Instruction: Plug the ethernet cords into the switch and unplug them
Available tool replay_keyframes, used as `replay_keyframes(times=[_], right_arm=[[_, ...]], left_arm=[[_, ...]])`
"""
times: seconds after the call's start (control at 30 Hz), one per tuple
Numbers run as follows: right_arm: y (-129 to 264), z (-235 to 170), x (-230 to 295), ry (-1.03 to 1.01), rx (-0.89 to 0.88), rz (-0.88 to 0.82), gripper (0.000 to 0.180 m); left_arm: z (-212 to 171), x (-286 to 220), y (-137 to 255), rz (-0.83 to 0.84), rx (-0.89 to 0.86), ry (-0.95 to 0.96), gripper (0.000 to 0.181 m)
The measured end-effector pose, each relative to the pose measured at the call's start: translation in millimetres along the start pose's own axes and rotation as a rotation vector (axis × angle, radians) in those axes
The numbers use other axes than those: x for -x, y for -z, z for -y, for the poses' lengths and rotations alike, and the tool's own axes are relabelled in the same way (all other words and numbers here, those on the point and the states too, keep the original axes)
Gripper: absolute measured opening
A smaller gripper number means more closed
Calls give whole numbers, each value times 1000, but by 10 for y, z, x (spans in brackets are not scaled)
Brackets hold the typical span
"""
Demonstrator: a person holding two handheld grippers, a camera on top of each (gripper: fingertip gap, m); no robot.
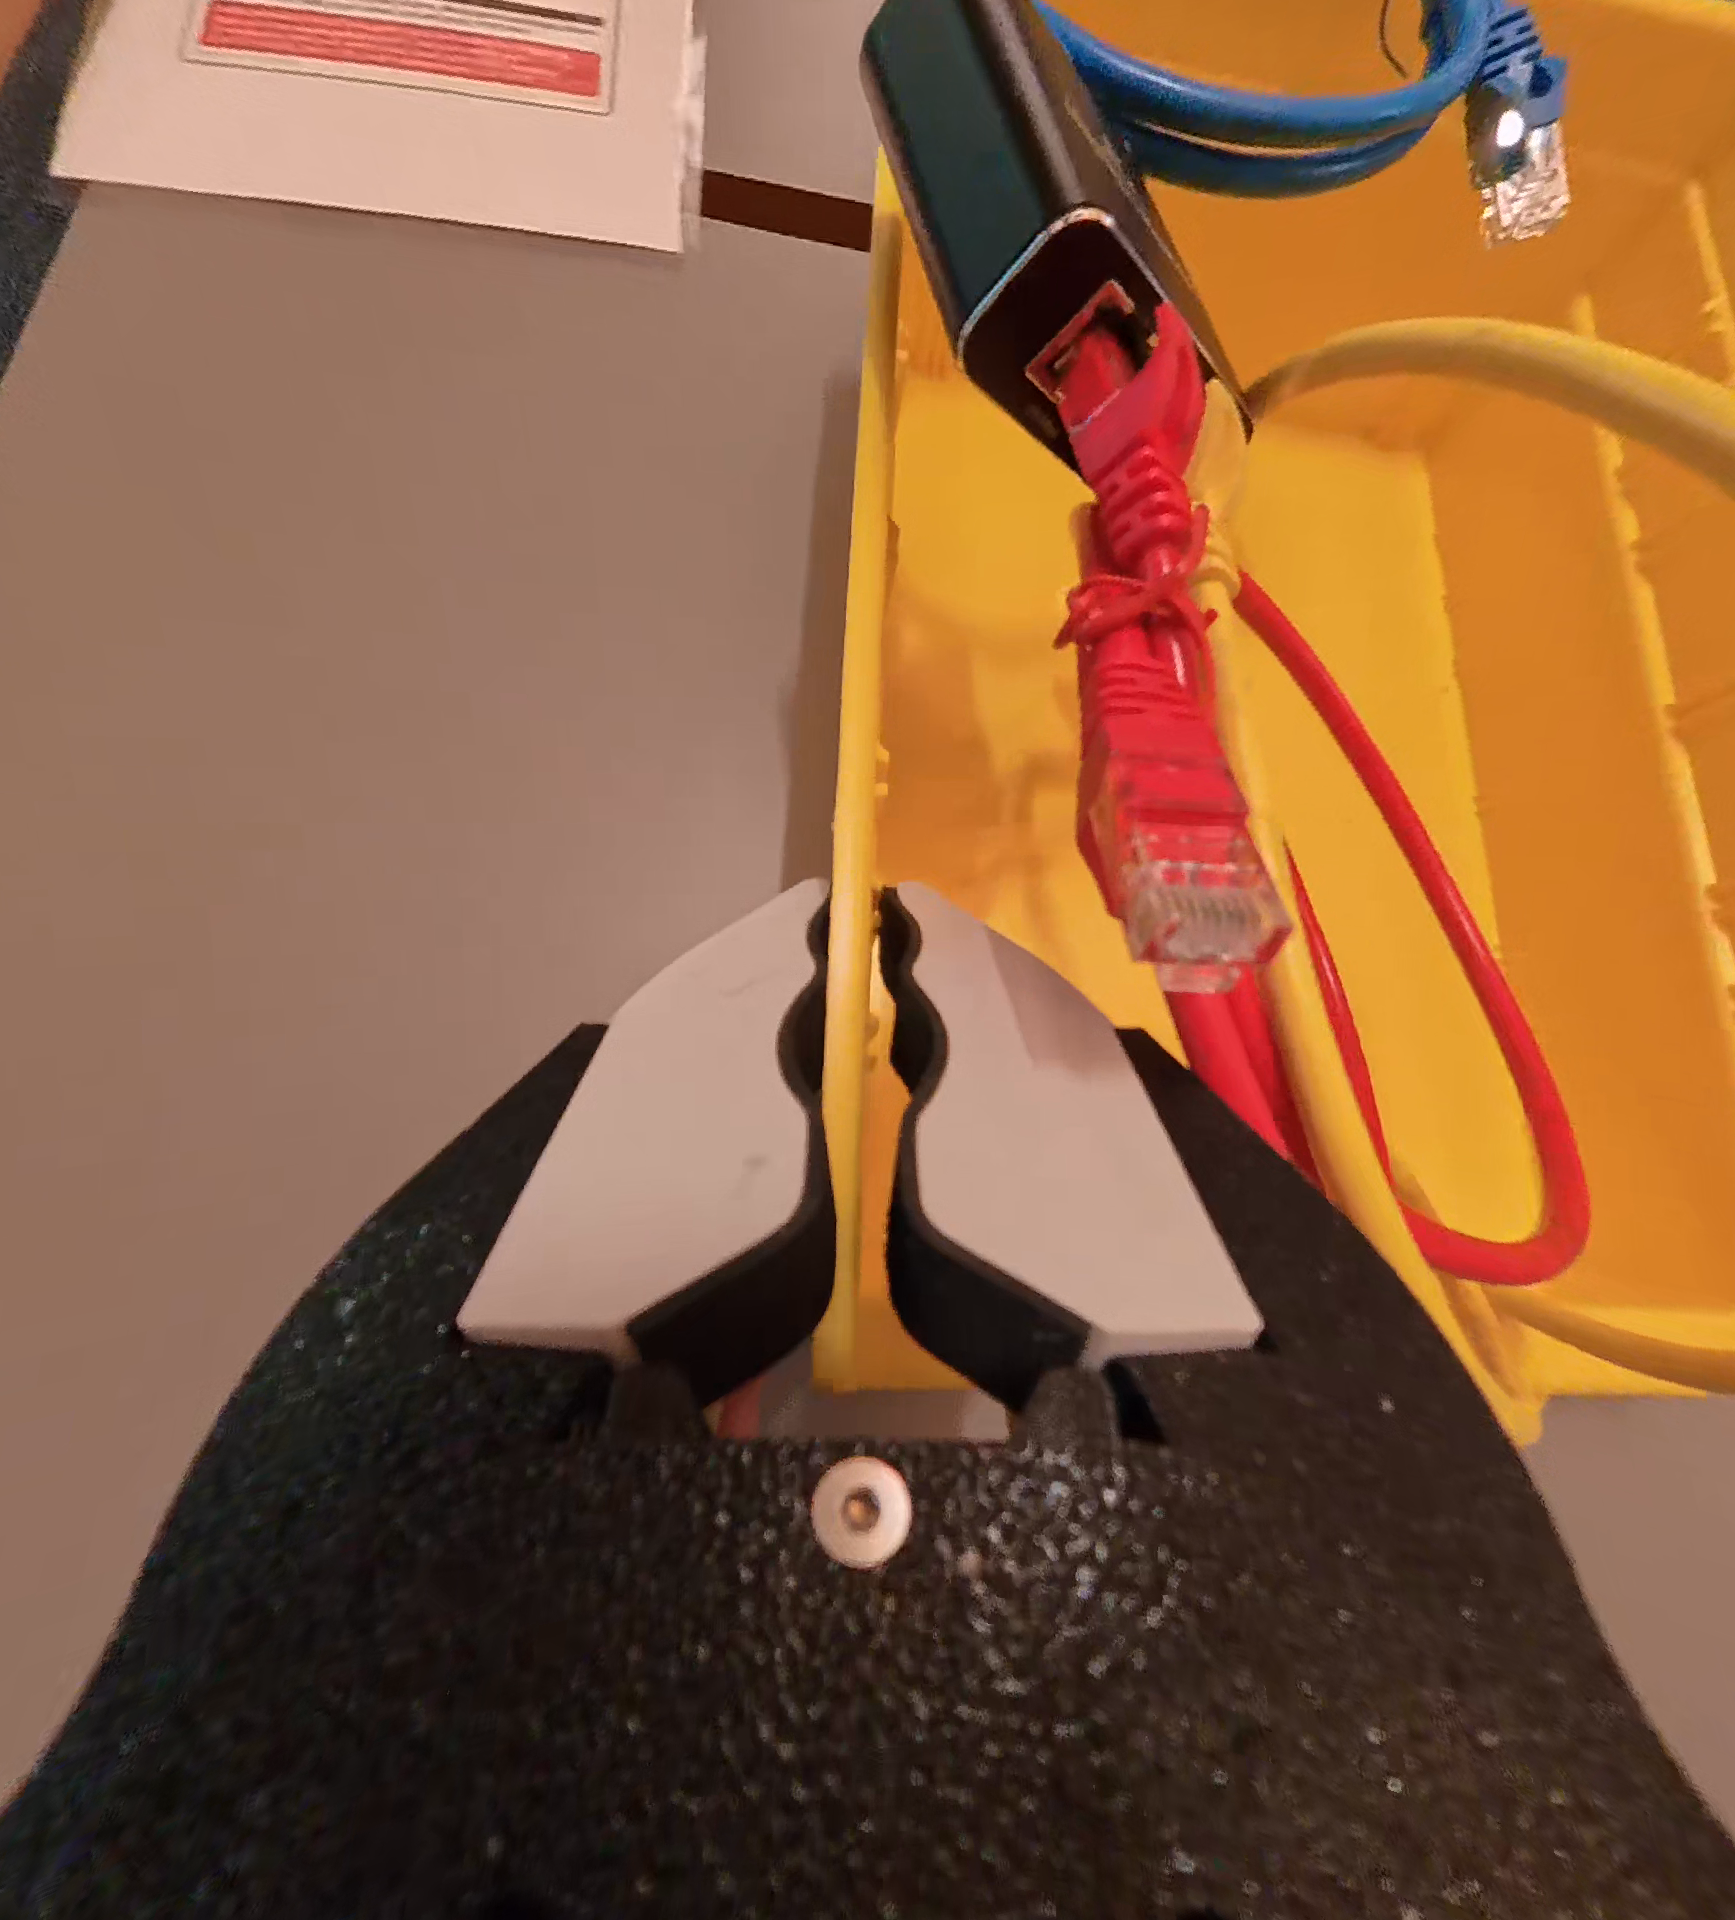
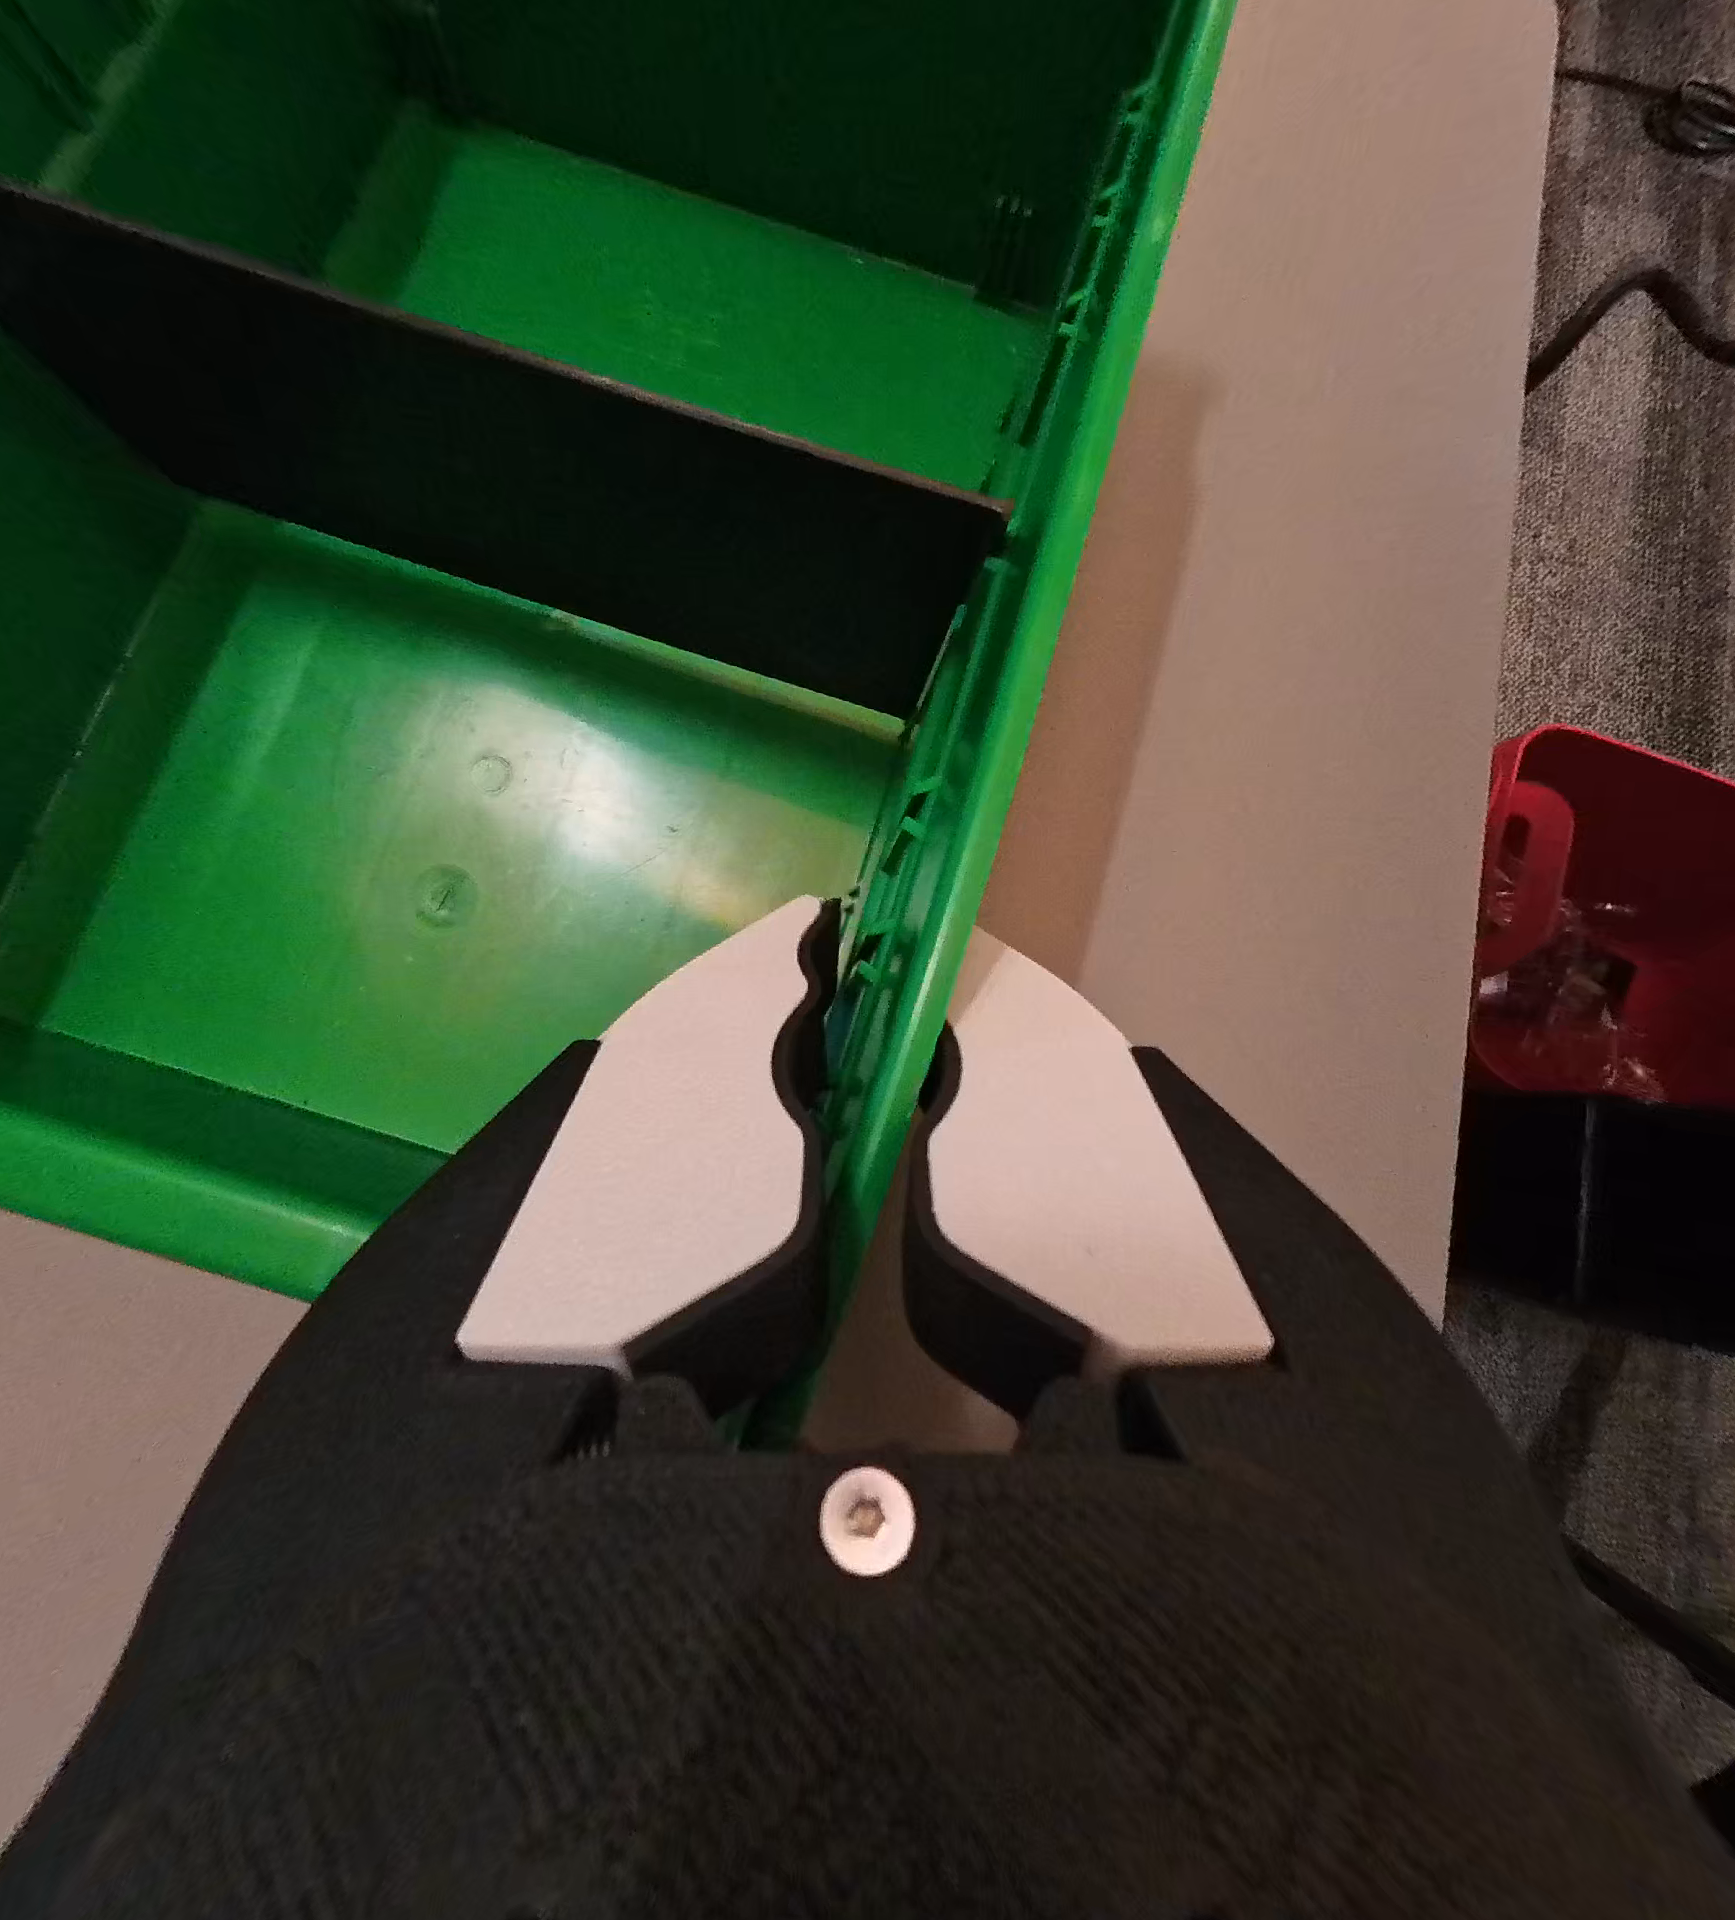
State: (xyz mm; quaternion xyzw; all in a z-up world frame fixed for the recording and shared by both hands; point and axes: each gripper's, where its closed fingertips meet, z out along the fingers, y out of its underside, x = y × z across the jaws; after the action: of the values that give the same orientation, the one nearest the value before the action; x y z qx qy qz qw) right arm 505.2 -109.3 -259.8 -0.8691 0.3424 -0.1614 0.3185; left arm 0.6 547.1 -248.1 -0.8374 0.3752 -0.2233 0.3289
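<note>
Left wrist view: the left gripper is pinched onto the side wall of the yellow bin, one finger inside, one outside. Inside the bin, the dark switch leans tilted against the wall with the red cord plugged in; its bundled free plug hangs below. A blue cord and yellow cord lie beyond. Right wrist view: the right gripper clamps the green bin wall, probably tightly.

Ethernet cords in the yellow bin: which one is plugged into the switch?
The red cord; one end sits in the switch. The blue cord lies unplugged.
</note>
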Motion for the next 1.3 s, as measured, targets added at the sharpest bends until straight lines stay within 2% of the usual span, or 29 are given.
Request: replay_keyframes(times=[0.23, 0.3, 0.37, 0.43, 0.57, 0.6, 0.83, 0.9, 1.0, 1.13, 1.3], right_arm=[[-50, 88, -26, 43, 12, -29, 14], [63, 112, -41, 82, -26, -78, 27], [293, 193, -35, 97, -107, -134, 41], [625, 295, 62, 108, -215, -172, 51], [1197, 387, 618, 145, -410, -127, 69], [1278, 384, 804, 162, -443, -98, 71], [1411, 343, 1842, 158, -588, 182, 67], [1413, 389, 1967, 149, -581, 219, 66], [1416, 385, 2146, 220, -576, 238, 66], [1371, 356, 2361, 307, -552, 276, 67], [1328, 318, 2369, 297, -539, 320, 66]], left_arm=[[-22, 51, 37, 30, -12, -49, 5], [-51, 46, 58, 20, 7, -87, 10], [-33, 78, 133, 36, -7, -99, 29], [66, 76, 264, 32, -64, -104, 31], [307, 21, 551, 52, -143, -222, 44], [347, -2, 595, 59, -137, -261, 53], [688, -144, 713, 118, -73, -335, 66], [804, -163, 684, 148, -51, -356, 70], [923, -185, 560, 222, 55, -375, 86], [1046, -244, 192, 342, 182, -409, 98], [955, -188, -402, 494, 357, -465, 98]])
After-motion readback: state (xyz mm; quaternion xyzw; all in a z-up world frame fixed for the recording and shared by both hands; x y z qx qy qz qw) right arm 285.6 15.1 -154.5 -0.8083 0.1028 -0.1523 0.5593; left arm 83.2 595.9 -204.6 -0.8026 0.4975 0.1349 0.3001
